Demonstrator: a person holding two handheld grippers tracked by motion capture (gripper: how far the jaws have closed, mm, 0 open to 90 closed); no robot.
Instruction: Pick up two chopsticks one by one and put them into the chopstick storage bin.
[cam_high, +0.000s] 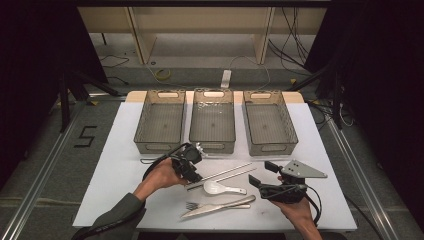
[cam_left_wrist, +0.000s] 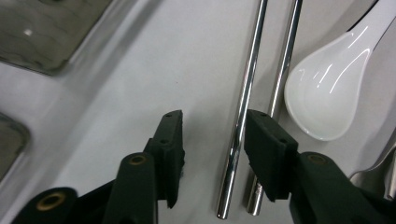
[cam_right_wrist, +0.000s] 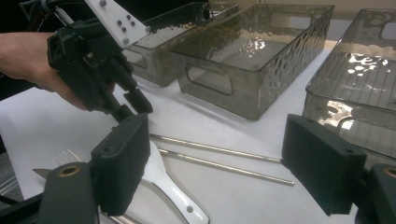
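Note:
Two steel chopsticks (cam_high: 226, 173) lie side by side on the white table sheet. My left gripper (cam_high: 192, 176) points down at their left end. In the left gripper view one chopstick (cam_left_wrist: 241, 116) runs up between the jaws of my left gripper (cam_left_wrist: 214, 116), close to the right pad and well apart from the left pad. The second chopstick (cam_left_wrist: 283, 70) passes behind the right jaw. The jaws stand open. A white ceramic spoon (cam_high: 220, 188) (cam_left_wrist: 327, 88) lies just beside the rods. My right gripper (cam_high: 262, 173) (cam_right_wrist: 217, 122) hovers open at the right with nothing between its jaws.
Three clear grey bins stand in a row at the back: left (cam_high: 159, 145), middle (cam_high: 212, 142), right (cam_high: 272, 146). A fork (cam_high: 192, 205) and a knife (cam_high: 220, 205) lie near the front edge. In the right gripper view, the left hand and its gripper (cam_right_wrist: 100, 79) are at upper left.

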